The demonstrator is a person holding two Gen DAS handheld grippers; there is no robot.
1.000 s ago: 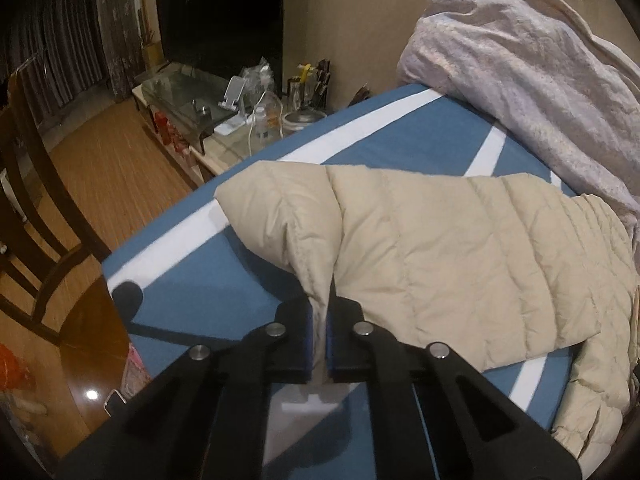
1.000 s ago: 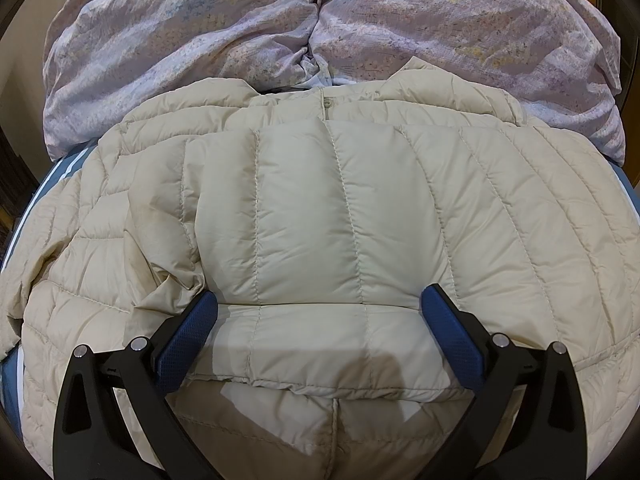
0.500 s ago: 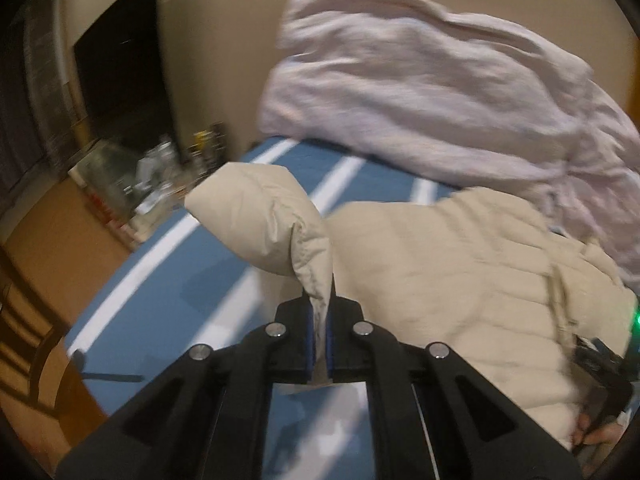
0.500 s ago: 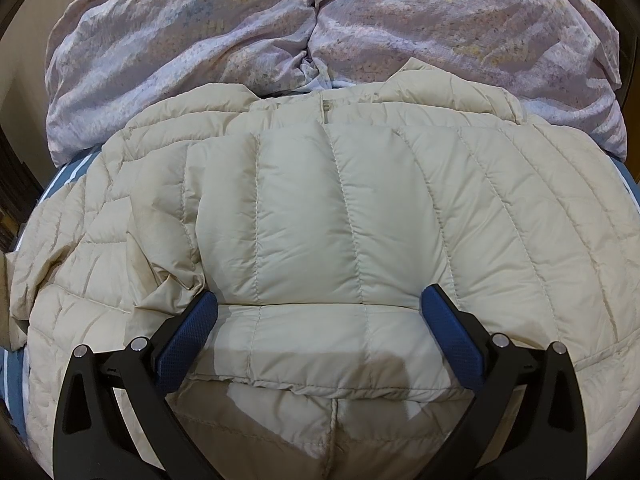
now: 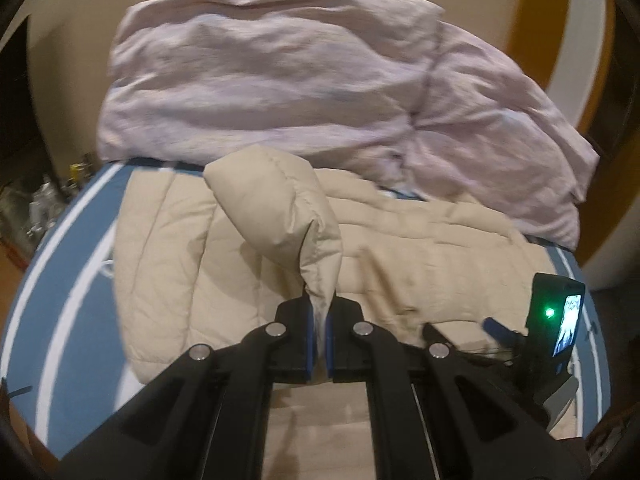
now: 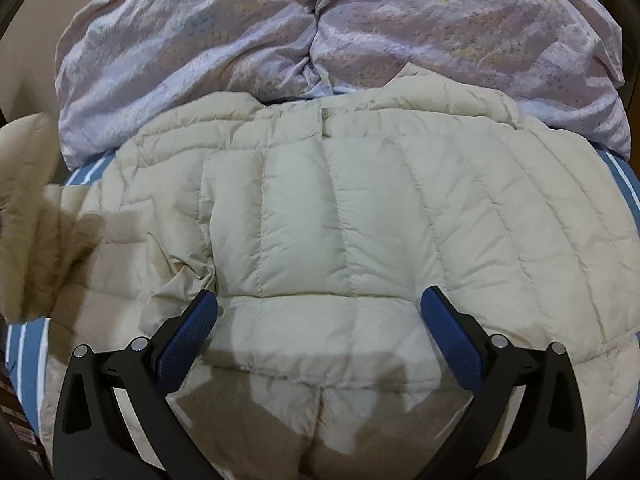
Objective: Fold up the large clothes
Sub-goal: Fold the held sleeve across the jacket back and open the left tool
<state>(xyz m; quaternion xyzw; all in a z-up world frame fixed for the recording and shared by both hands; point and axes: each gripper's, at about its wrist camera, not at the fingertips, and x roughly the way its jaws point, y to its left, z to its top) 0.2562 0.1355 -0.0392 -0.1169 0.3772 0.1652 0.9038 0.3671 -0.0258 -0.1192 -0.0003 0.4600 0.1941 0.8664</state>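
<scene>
A cream quilted down jacket (image 6: 360, 220) lies spread on a blue bed cover with white stripes (image 5: 80, 280). My left gripper (image 5: 319, 340) is shut on the cuff of the jacket's sleeve (image 5: 280, 208), and the sleeve hangs lifted over the jacket body (image 5: 400, 256). My right gripper (image 6: 320, 320) stands open over the jacket's lower middle, pads wide apart with nothing pinched. The lifted sleeve (image 6: 24, 184) shows blurred at the left edge of the right wrist view. The right gripper's camera unit with a green light (image 5: 554, 312) appears at the right of the left wrist view.
A crumpled lilac duvet (image 6: 320, 32) is heaped at the far side of the bed, against the jacket's collar. A beige wall (image 5: 80, 8) rises behind it. Cluttered small items (image 5: 44, 200) stand off the bed's left edge.
My left gripper has swung with the sleeve from the bed's left edge inward over the jacket body, turning toward the duvet. The sleeve now enters the right wrist view. The right gripper has stayed put.
</scene>
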